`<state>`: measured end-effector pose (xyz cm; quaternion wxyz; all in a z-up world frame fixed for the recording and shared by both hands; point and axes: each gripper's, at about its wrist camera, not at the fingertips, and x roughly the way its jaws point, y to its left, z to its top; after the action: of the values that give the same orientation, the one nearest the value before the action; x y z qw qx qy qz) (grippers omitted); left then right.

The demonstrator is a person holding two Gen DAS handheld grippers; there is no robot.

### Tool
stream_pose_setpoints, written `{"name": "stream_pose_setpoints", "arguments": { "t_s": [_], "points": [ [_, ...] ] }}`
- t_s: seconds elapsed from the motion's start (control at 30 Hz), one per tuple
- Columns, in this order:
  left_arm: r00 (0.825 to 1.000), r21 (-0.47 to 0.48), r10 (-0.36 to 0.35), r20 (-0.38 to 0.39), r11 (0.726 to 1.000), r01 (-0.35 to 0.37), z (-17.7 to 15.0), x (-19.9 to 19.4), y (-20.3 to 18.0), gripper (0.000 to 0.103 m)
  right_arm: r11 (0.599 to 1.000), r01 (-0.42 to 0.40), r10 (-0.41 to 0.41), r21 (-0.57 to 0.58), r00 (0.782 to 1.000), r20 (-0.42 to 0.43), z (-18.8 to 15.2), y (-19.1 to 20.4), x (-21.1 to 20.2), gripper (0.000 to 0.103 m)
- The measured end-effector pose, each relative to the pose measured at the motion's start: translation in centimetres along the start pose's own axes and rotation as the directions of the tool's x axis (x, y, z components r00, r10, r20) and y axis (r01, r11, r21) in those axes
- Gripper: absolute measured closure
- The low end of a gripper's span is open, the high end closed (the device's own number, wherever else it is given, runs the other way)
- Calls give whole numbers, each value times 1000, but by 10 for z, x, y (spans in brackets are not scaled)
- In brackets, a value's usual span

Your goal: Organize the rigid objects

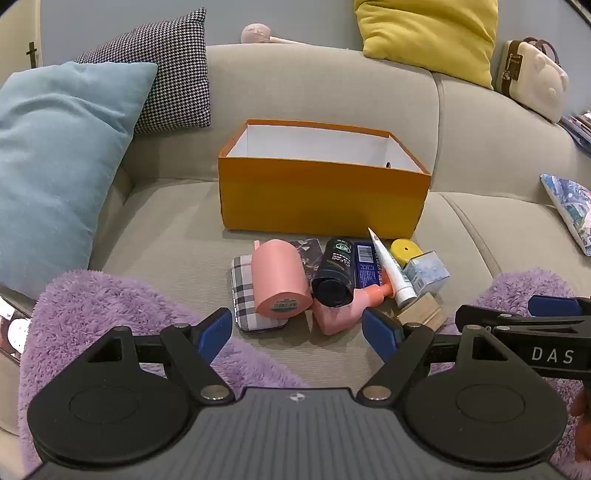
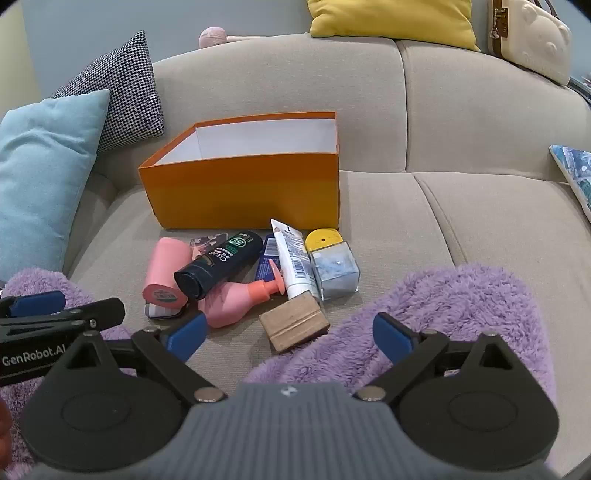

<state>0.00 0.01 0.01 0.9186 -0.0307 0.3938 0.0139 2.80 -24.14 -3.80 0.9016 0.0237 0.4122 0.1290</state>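
Orange box [image 1: 321, 195] frame ctr on sofa [image 1: 177, 236], top open. Item pile incl. black bottle [image 1: 332, 273] touching its front edge. Left gripper [image 1: 297, 332] & right gripper [image 2: 290, 336] jaws apart, nothing between; bare seat right of pile.

Beige sofa [image 1: 332, 85], grey-blue wall [image 1: 295, 18] behind; blue, houndstooth, yellow cushions [image 1: 432, 33]; even indoor light

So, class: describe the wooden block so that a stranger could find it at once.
Find the open orange box on the beige sofa; a pile of toiletries lies in front of it. The wooden block lies at the pile's near edge, the only bare brown wood there.
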Motion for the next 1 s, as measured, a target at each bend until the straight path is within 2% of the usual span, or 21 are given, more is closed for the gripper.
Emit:
{"name": "stream_pose_setpoints", "arguments": {
  "t_s": [1.0],
  "points": [
    [1000, 0, -1, 8, 1000, 1, 1, -3, 3, 9, 1000, -2, 2, 5, 1000, -7, -1, -1, -5, 5]
  ]
}}
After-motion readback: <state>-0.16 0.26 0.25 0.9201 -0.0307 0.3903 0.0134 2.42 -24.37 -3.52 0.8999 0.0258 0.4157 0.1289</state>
